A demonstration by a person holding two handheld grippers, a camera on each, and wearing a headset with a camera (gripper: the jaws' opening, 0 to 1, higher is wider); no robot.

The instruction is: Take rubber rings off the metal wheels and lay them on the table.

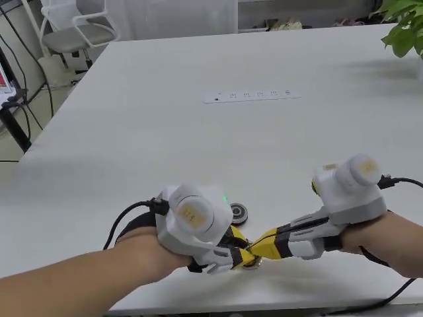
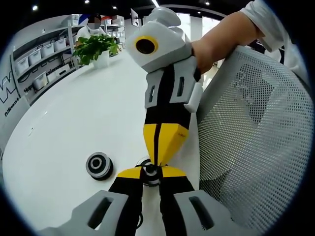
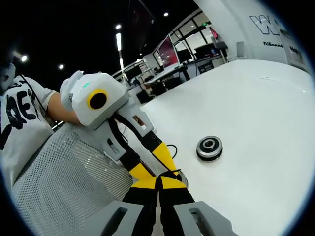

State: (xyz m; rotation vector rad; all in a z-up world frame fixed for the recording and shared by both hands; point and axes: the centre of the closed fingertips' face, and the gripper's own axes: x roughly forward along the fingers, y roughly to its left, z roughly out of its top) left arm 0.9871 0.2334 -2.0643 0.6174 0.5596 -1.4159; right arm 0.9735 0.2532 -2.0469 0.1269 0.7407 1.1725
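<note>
Clamping wheel point(image 2: 149, 176), left gripper point(image 2: 150, 171); right gripper point(image 3: 158, 180) closed

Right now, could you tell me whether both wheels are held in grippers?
No, one wheel lies free on the table, with nothing touching it.

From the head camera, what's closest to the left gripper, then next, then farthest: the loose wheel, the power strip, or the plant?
1. The loose wheel, on the table just beyond the left gripper.
2. The power strip, mid-table.
3. The plant, far right corner.
</note>
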